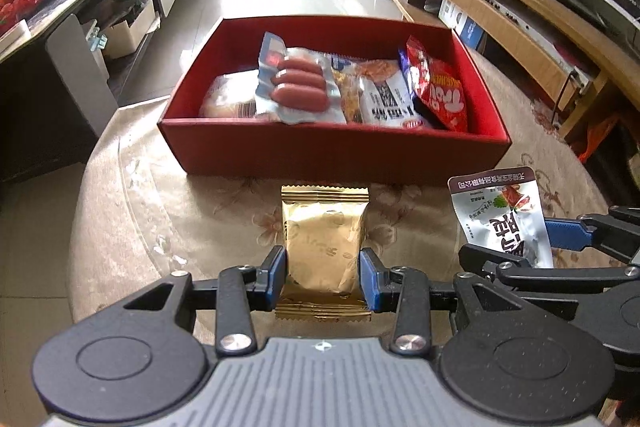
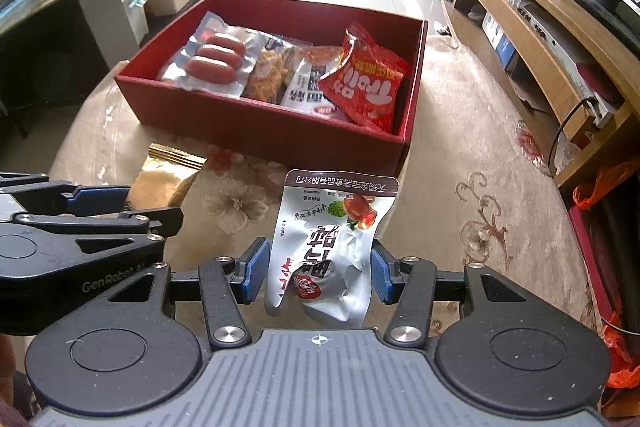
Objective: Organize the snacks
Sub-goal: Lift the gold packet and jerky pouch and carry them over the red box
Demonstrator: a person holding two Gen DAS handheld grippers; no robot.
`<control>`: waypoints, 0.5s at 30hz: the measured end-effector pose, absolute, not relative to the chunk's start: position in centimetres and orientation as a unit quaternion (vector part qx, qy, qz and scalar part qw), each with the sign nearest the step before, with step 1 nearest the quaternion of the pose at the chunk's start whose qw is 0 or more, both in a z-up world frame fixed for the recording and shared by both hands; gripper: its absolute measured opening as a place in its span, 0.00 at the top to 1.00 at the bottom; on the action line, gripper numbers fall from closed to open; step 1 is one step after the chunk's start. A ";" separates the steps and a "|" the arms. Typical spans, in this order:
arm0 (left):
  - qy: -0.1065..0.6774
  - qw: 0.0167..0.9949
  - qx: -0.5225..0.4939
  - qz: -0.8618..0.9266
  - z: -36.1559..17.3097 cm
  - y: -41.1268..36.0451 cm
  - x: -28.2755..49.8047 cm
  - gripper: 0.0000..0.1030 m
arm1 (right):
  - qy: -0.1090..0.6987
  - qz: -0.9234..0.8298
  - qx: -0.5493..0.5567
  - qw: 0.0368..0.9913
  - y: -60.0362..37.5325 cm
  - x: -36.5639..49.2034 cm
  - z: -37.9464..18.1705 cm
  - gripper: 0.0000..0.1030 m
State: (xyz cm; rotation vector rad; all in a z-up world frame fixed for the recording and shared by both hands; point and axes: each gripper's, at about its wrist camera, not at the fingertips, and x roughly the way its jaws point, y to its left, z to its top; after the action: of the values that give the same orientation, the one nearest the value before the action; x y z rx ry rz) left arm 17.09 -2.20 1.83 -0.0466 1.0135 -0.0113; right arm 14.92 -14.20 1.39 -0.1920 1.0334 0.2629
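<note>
Gold packet (image 1: 323,247) is pinched by the left gripper (image 1: 323,277), silver pouch (image 2: 325,259) by the right gripper (image 2: 318,271); lift both clear over the red box (image 1: 332,147) wall, upper centre.

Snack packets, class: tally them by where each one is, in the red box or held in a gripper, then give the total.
In the red box: 5 (bun, sausages, crispy strips, white packet, red packet)
Held in a gripper: 2 (gold packet, silver packet)
Total: 7

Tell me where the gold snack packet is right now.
The gold snack packet sits between the left gripper fingers, just in front of the red box, left of the silver pouch.
</note>
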 end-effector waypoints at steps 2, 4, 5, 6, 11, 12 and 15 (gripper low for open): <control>0.479 0.877 -0.024 -0.004 2.3 -2.1 17.5 0.63 | 0.486 0.125 -0.090 0.860 -14.1 15.3 1.8 0.42; 0.473 0.881 -0.028 -0.002 2.9 -2.0 18.1 0.63 | 0.481 0.125 -0.084 0.864 -14.1 15.8 2.3 0.42; 0.469 0.883 -0.029 -0.001 3.2 -1.9 18.5 0.63 | 0.478 0.125 -0.080 0.866 -14.2 16.0 2.6 0.42; 0.465 0.885 -0.029 0.000 3.5 -1.9 18.9 0.63 | 0.474 0.124 -0.077 0.868 -14.2 16.4 3.0 0.42; 0.444 0.896 -0.021 0.007 5.1 -2.1 21.5 0.64 | 0.459 0.123 -0.059 0.878 -14.4 18.6 4.3 0.42; 0.440 0.898 -0.020 0.008 5.3 -2.1 22.1 0.64 | 0.457 0.123 -0.057 0.879 -14.4 19.2 4.4 0.42; 0.433 0.901 -0.021 0.013 5.7 -2.1 24.4 0.64 | 0.451 0.121 -0.048 0.883 -14.4 21.3 4.8 0.42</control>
State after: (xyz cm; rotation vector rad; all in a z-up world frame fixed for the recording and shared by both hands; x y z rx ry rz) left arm 24.39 -2.07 5.73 -0.0429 0.8968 0.0259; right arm 21.27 -14.41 4.79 -0.0998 0.9388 0.2511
